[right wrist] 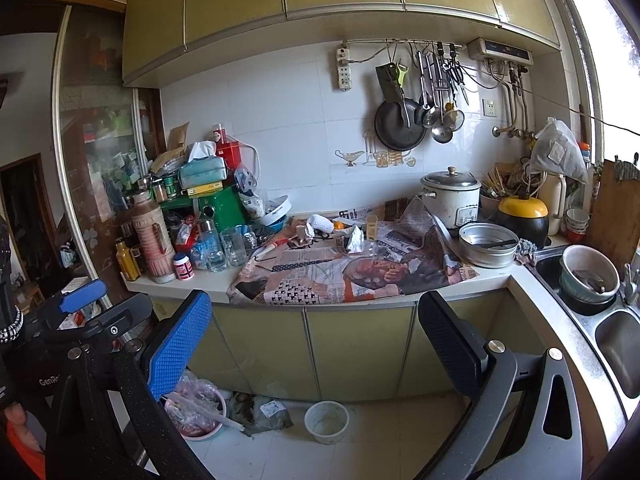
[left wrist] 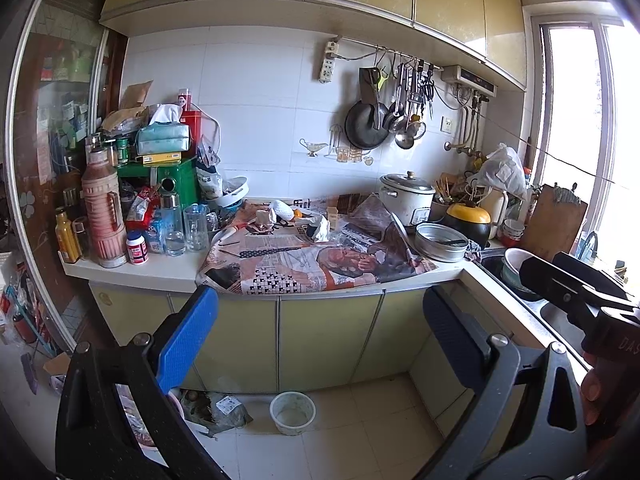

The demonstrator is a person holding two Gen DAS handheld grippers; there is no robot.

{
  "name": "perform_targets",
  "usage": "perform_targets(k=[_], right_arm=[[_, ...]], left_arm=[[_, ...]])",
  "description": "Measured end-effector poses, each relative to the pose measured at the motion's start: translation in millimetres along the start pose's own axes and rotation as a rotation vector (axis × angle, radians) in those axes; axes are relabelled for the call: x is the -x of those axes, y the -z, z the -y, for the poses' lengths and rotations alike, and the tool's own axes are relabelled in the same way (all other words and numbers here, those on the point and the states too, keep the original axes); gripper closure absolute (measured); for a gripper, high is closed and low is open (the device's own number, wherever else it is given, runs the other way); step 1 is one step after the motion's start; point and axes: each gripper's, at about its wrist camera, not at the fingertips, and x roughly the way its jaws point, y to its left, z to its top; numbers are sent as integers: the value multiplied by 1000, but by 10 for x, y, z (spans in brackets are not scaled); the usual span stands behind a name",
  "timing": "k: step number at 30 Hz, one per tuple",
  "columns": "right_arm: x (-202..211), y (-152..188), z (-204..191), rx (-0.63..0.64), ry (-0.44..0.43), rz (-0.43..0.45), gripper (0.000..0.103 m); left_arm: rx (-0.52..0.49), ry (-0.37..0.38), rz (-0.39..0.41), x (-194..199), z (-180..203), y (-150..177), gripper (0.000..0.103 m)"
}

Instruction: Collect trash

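A crumpled white tissue (left wrist: 321, 229) lies on the newspaper (left wrist: 312, 256) that covers the middle of the counter (left wrist: 152, 270), ahead of both grippers and above the gap between their fingers. A second white wad (left wrist: 285, 211) sits just behind it, to its left, also on the paper.

The left gripper (left wrist: 320, 332) is held low in front of the cupboard doors, its blue and black fingers spread wide with nothing between them. The right gripper (right wrist: 316, 336) is beside it at about the same height, likewise spread and empty; in the left wrist view it shows at the right edge, over the sink (right wrist: 618, 340).

Right of the newspaper stand a metal basin (left wrist: 440, 242) and a white rice cooker (left wrist: 406, 198). To the left are glasses (left wrist: 196, 226), a pink thermos (left wrist: 105, 216) and a stack of tins. On the floor below the grippers stands a small white tub (left wrist: 292, 412), with a grey bag (left wrist: 228, 410) to its left.
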Motion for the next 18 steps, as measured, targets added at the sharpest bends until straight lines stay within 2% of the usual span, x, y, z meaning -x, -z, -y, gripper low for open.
perform_targets(k=[18], right_arm=[[11, 45, -10, 3, -3, -4, 0]], left_arm=[[21, 9, -13, -34, -29, -70, 0]])
